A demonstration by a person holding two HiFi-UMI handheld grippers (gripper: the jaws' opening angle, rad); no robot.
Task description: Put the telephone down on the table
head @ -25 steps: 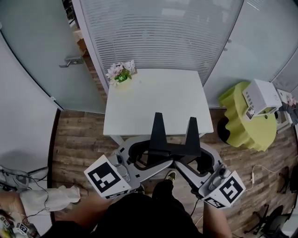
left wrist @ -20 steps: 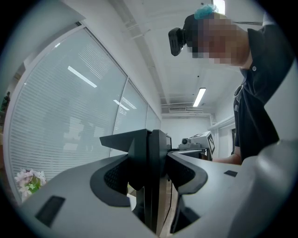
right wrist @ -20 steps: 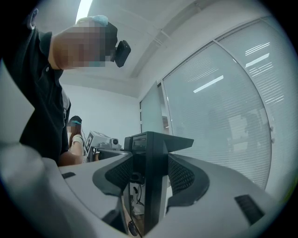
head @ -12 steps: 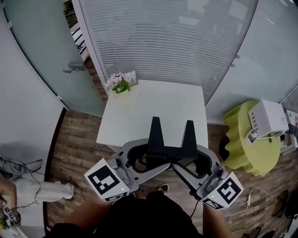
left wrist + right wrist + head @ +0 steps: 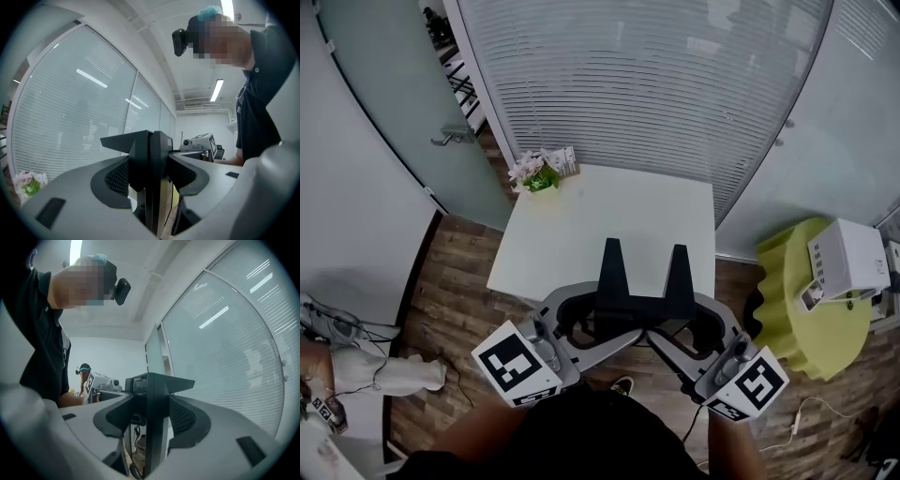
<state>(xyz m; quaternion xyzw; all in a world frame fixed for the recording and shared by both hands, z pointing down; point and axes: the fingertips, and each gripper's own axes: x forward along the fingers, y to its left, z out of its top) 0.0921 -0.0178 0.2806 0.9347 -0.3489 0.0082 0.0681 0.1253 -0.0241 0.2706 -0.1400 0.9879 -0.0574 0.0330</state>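
The telephone (image 5: 642, 298) is a black piece with two upright prongs joined by a crossbar. It hangs in the air over the near edge of the white table (image 5: 581, 225). My left gripper (image 5: 598, 319) is shut on its left end and my right gripper (image 5: 680, 323) on its right end. In the left gripper view the black slab (image 5: 151, 173) stands upright between the grey padded jaws. The right gripper view shows the same slab (image 5: 154, 418) clamped between its jaws. Both grippers point level, toward each other.
A small pot of pink flowers (image 5: 539, 172) stands on the table's far left corner. A glass wall with blinds (image 5: 656, 84) runs behind the table, and a glass door with a handle (image 5: 450, 138) is at the left. At the right, a yellow-green stool (image 5: 806, 300) carries a white box (image 5: 848, 262).
The table has come closer under the telephone and the stool has drifted right in the head view. Both grippers keep the same hold on the telephone.
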